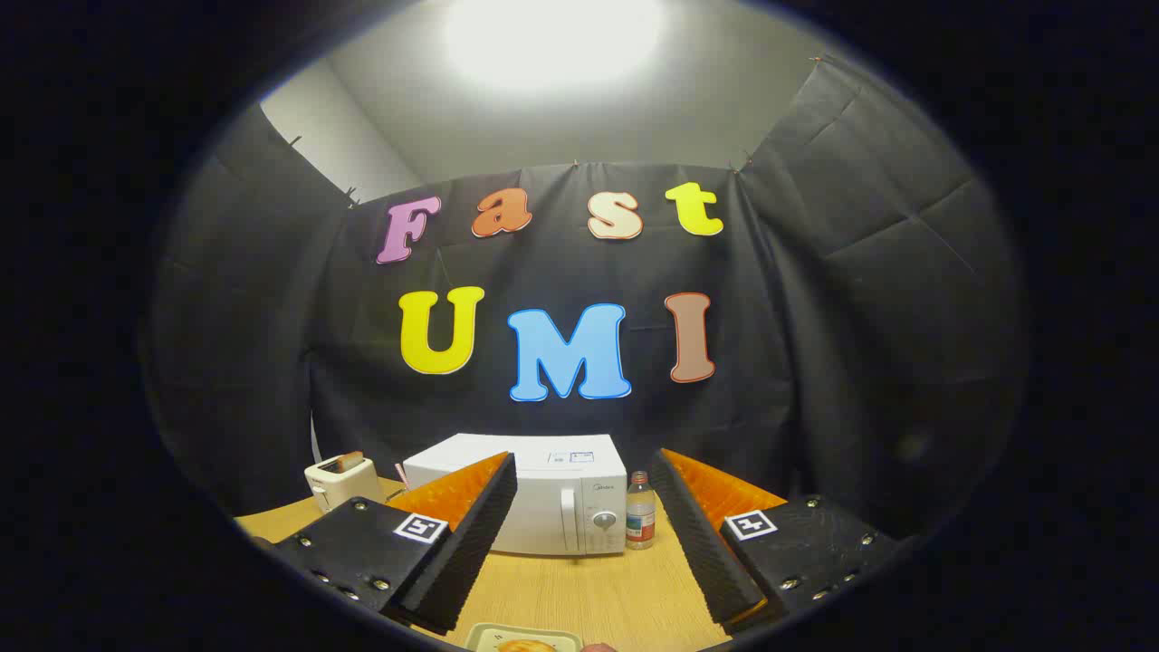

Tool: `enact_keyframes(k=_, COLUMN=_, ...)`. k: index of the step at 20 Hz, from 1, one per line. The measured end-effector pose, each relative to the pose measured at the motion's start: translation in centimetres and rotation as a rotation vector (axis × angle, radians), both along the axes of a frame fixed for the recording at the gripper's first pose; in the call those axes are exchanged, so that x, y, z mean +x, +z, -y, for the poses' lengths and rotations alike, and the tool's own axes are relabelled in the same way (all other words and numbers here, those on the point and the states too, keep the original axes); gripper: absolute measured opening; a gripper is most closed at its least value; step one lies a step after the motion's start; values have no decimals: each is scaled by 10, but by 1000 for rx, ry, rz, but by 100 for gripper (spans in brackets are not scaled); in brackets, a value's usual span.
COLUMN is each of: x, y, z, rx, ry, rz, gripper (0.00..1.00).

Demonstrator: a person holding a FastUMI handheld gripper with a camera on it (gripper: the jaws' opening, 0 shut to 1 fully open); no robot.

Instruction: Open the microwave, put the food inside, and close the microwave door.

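Note:
A white microwave (543, 498) stands on the wooden table (589, 589) beyond my fingers, its door shut, with a vertical handle (569, 521) and a round knob (604, 521) on its right side. My gripper (584, 471) is open and held well back from it, with nothing between the fingers. The left finger covers the microwave's left front. A pale plate (523, 639) with a piece of golden food (527, 647) lies on the table close beneath the fingers, only partly seen.
A cream toaster (340, 478) sits left of the microwave. A small clear bottle (640, 512) with a label stands right beside the microwave's right side. Bare wood lies between the plate and the microwave.

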State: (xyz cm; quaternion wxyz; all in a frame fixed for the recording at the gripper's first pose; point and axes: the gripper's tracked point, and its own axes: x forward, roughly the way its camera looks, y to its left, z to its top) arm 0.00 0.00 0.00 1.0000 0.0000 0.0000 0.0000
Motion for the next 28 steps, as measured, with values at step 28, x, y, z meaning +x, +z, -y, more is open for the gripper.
enact_keyframes(k=28, x=88, y=-42, z=-9, rx=22, ry=95, rz=-48, gripper=96)
